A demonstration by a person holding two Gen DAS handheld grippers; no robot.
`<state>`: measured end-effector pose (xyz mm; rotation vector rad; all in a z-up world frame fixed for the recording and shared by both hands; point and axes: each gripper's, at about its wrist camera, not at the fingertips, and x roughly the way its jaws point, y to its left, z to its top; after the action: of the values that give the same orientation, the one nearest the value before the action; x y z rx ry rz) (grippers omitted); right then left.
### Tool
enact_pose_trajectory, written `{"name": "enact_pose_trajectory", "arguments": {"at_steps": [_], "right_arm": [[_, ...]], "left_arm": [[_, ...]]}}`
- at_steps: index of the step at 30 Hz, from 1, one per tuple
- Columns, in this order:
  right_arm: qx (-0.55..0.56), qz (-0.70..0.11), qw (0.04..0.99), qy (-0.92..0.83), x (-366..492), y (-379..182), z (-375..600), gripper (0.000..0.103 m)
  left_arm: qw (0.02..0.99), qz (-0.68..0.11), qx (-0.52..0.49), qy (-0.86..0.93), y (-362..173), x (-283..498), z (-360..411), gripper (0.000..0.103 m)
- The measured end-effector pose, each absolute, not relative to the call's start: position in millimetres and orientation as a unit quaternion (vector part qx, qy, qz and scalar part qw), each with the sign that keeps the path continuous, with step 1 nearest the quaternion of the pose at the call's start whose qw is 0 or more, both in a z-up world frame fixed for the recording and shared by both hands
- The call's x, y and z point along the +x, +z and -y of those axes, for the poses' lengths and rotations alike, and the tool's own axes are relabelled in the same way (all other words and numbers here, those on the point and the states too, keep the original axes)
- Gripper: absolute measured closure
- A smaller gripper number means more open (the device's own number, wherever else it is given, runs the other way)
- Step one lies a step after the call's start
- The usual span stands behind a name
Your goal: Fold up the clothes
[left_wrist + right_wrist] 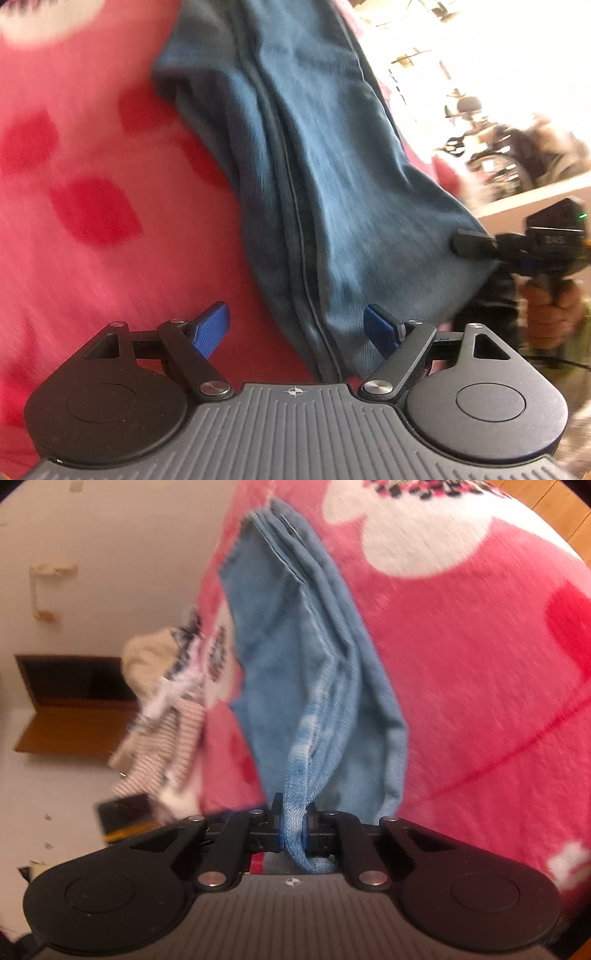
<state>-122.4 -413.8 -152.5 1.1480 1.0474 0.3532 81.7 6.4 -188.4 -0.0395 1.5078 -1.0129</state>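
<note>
In the left wrist view, the left tool point(297, 334) has its blue pads point(210, 334) spread wide with nothing pressed between them. Just ahead of it a pair of blue jeans point(306, 177), folded lengthwise, lies across a pink blanket point(92, 258) with red blotches; the near end of the denim passes between the spread fingers, closer to the right-hand pad, though whether it touches that pad is unclear. Far ahead and to the right, the right tool point(467, 242) is pressed together on the jeans' edge, with a person's hand point(550, 310) wrapped round its grip below. The background there is washed out by bright light. In the right wrist view, the right tool point(294, 825) is pinching a bunched hem of the jeans point(314, 672) tightly between its pads, a loop of pale, frayed denim spilling back behind the fingers. From the pinch the garment stretches away forward over the pink blanket point(461, 683), its far end showing stacked layers. To the left of the tool, beyond the blanket's edge, sits a heap of striped clothes point(162, 716).
</note>
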Motion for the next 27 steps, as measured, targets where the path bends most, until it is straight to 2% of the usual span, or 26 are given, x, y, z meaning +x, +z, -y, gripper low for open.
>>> {"name": "enact_pose_trajectory", "arguments": {"at_steps": [6, 13, 18, 21, 23, 25, 27], "right_arm": [[0.531, -0.463, 0.691, 0.159, -119, -151, 422, 0.094], [0.552, -0.455, 0.682, 0.154, -121, -154, 425, 0.094], [0.559, -0.456, 0.677, 0.143, -128, -161, 428, 0.094], [0.557, -0.459, 0.679, 0.138, -134, -163, 430, 0.092], [0.549, -0.461, 0.685, 0.131, -139, -160, 435, 0.088], [0.541, -0.46, 0.695, 0.114, -146, -158, 443, 0.069], [0.538, -0.46, 0.7, 0.094, -154, -157, 453, 0.055]], "left_arm": [[0.558, -0.667, -0.071, -0.488, -194, 64, -8, 0.023], [0.501, -0.693, -0.126, -0.502, -235, 68, 45, 0.024], [0.486, -0.698, -0.185, -0.492, -241, 70, 52, 0.029], [0.494, -0.697, -0.193, -0.483, -240, 71, 55, 0.037], [0.499, -0.7, -0.193, -0.474, -241, 72, 56, 0.045], [0.504, -0.702, -0.194, -0.465, -240, 73, 54, 0.047], [0.506, -0.701, -0.202, -0.46, -242, 73, 55, 0.05]]}}
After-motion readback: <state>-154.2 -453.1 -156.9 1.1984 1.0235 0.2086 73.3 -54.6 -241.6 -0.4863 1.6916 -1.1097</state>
